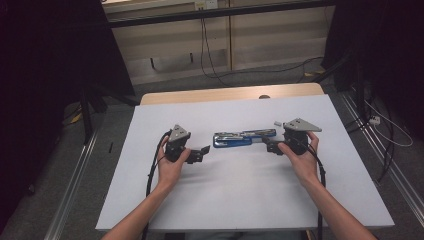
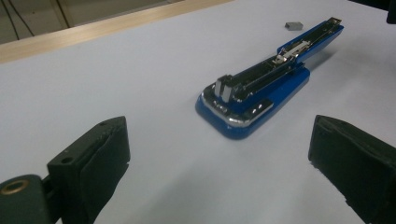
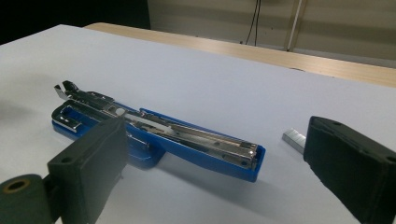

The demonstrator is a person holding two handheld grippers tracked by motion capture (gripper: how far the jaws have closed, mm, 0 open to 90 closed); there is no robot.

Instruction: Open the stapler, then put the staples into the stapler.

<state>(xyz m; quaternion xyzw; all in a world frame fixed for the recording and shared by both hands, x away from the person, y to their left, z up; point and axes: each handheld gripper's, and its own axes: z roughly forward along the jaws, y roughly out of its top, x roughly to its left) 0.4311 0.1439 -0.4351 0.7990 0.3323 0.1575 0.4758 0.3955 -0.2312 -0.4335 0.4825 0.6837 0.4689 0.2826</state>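
Note:
A blue stapler [image 1: 240,137] lies swung open flat on the white table top [image 1: 225,200], its metal staple channel facing up. A small grey strip of staples [image 1: 276,122] rests just beyond its right end. My left gripper [image 1: 200,151] stands open a little left of the stapler's base, touching nothing. My right gripper [image 1: 269,145] is open at the stapler's right end, with nothing between its jaws. In the left gripper view the stapler [image 2: 261,88] lies ahead of the open gripper [image 2: 219,140], the staples [image 2: 293,25] far off. In the right gripper view the stapler [image 3: 201,140] and staples [image 3: 294,139] lie ahead of the gripper [image 3: 215,140].
The table's wooden far edge [image 1: 230,94] shows beyond the white top. Cables [image 1: 210,60] hang against the wall behind, and more run on the floor at the right [image 1: 385,130]. Dark stands flank the table on both sides.

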